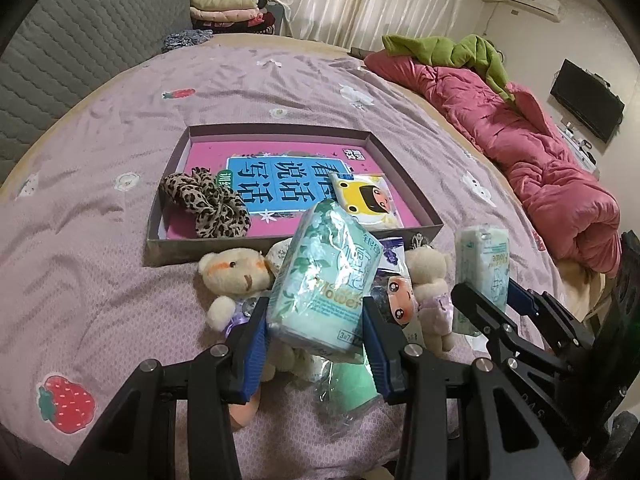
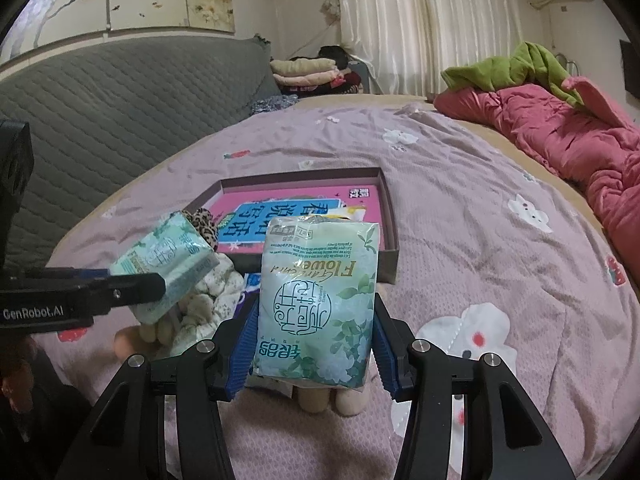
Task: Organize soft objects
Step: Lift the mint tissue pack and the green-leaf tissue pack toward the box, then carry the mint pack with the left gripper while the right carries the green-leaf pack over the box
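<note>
Two grippers are each clamping a pale green tissue pack above the bed. The left gripper [image 1: 316, 336] is squeezing its tissue pack [image 1: 324, 280] between both blue pads, the pack tilting up and forward from the fingers. The right gripper [image 2: 314, 344] is pinching the second tissue pack [image 2: 318, 300] upright, the printed face turning toward its own camera; from the left wrist view that same gripper is showing off to the right with the pack edge-on. Just beneath and beyond the left gripper's fingers, a cream teddy bear [image 1: 234, 274] is lying on the lilac bedsheet [image 1: 100, 240], and a second plush bear [image 1: 426, 270] is sitting to the right of the held pack, with a small cartoon-face packet [image 1: 398, 300] resting against it. Directly ahead of both grippers, a shallow cardboard box [image 1: 168, 248] is sitting open on the sheet, touching the toys at its near wall. Inside it, a pink and blue book [image 1: 280, 184] is lying flat, a leopard-print scrunchie [image 1: 208, 204] is resting on the left part, and a yellow cartoon pouch [image 1: 368, 200] is occupying the right part. Farther off to the right, a pink quilt [image 1: 520, 136] is bunching along the bed edge with a green garment [image 1: 448, 50] on top. Far ahead left, folded clothes [image 1: 224, 10] are stacking beside the grey headboard [image 1: 88, 36].
</note>
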Available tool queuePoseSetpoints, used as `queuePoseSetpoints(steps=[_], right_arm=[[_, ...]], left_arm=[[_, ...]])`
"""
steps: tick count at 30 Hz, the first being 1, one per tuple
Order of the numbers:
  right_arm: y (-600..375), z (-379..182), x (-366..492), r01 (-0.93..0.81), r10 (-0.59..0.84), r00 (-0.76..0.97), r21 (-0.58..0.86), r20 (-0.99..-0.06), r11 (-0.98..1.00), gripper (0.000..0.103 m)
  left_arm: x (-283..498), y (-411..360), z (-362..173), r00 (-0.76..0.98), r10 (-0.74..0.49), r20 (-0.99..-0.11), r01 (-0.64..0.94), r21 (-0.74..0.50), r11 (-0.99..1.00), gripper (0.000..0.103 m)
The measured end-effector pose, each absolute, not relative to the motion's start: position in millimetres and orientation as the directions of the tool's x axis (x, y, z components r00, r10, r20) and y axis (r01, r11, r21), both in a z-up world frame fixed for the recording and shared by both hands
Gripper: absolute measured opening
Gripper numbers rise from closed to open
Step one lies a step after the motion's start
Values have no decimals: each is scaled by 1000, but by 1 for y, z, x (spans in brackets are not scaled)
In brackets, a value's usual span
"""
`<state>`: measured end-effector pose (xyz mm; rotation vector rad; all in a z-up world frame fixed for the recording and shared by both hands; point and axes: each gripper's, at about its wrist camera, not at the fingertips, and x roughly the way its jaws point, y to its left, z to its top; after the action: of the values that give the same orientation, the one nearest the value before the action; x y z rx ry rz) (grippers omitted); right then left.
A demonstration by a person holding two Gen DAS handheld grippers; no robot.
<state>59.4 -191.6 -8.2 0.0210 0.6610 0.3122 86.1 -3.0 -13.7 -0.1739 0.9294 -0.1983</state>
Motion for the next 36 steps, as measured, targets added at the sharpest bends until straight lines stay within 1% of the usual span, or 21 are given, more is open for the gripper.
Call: queuePoseSetpoints(steps=[6, 8, 18, 30, 36], right_arm=[[-187, -6, 68, -280, 283, 760, 99, -584, 955, 53], [-189, -6, 72, -276, 295, 760, 122, -580, 953, 53], [-194, -4, 91, -262, 297, 770, 144, -565, 954, 53], [-190, -4, 114, -270, 288, 785, 116, -549, 956, 53], [-191, -8, 132, -261, 273, 784, 103, -557, 960, 53]], left_arm=[[87, 5, -10, 600, -230, -766, 71, -235, 969, 44], [87, 8, -8, 606, -227, -762, 64, -237, 969, 44], [96, 15, -5, 629, -207, -749, 34, -240, 970, 44], [119, 9, -6, 643, -204, -738, 12, -256, 967, 44], [132, 6, -7, 649, -200, -735, 6, -257, 966, 44]])
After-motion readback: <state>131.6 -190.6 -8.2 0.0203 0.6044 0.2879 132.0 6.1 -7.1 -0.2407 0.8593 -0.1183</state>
